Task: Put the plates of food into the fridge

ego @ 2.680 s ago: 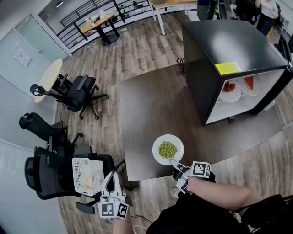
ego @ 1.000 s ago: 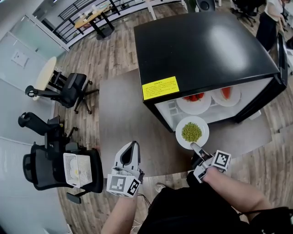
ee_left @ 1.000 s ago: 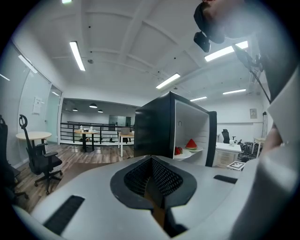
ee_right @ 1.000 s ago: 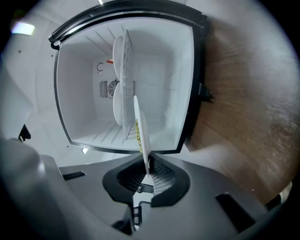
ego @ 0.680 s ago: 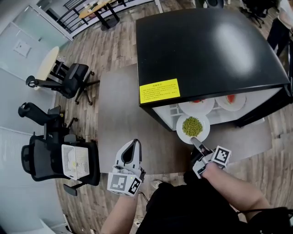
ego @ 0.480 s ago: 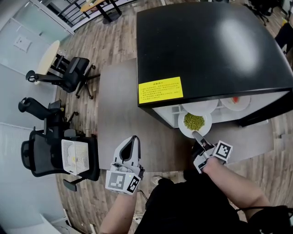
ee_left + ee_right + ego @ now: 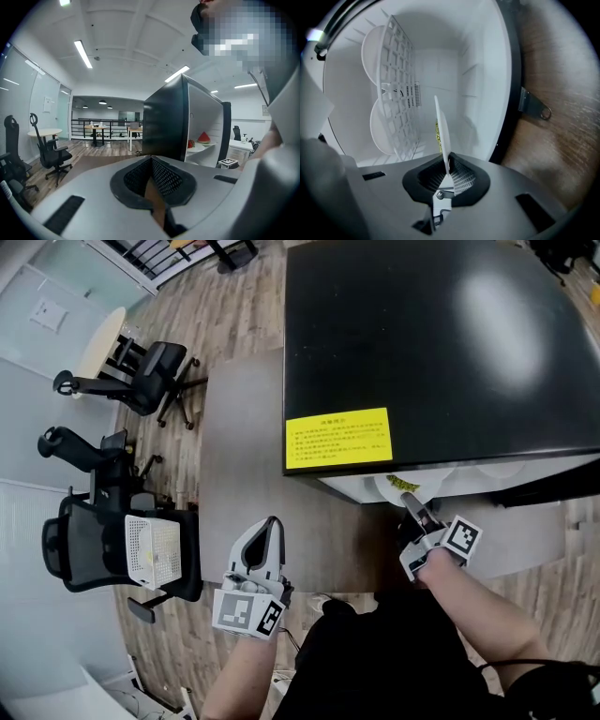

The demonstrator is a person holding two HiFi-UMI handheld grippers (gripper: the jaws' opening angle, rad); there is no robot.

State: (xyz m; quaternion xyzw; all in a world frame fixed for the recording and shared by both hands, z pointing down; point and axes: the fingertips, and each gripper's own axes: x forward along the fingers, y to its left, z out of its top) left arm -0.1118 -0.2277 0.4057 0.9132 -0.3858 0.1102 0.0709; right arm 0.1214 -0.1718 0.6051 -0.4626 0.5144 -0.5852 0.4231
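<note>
The black fridge [image 7: 431, 343] stands open toward me, with a yellow label [image 7: 337, 439] on its top. My right gripper [image 7: 409, 501] is shut on the near rim of a white plate of green peas [image 7: 397, 485], which is mostly hidden under the fridge's top edge. In the right gripper view the plate [image 7: 442, 129] shows edge-on inside the white compartment, beside a wire shelf [image 7: 398, 93] that bears two other plates [image 7: 377, 131]. My left gripper [image 7: 270, 524] hangs low at the left, shut and holding nothing. The left gripper view shows a plate of watermelon [image 7: 202, 138] on the fridge shelf.
Office chairs [image 7: 141, 381] stand at the left on the wood floor, one with a white mesh back [image 7: 150, 549]. A grey mat [image 7: 239, 456] lies under and in front of the fridge. A metal latch [image 7: 532, 108] sits on the fridge's dark frame.
The right gripper has carried the plate of peas forward into the fridge opening, so the plate is now mostly hidden under the fridge top. The left gripper has sunk slightly.
</note>
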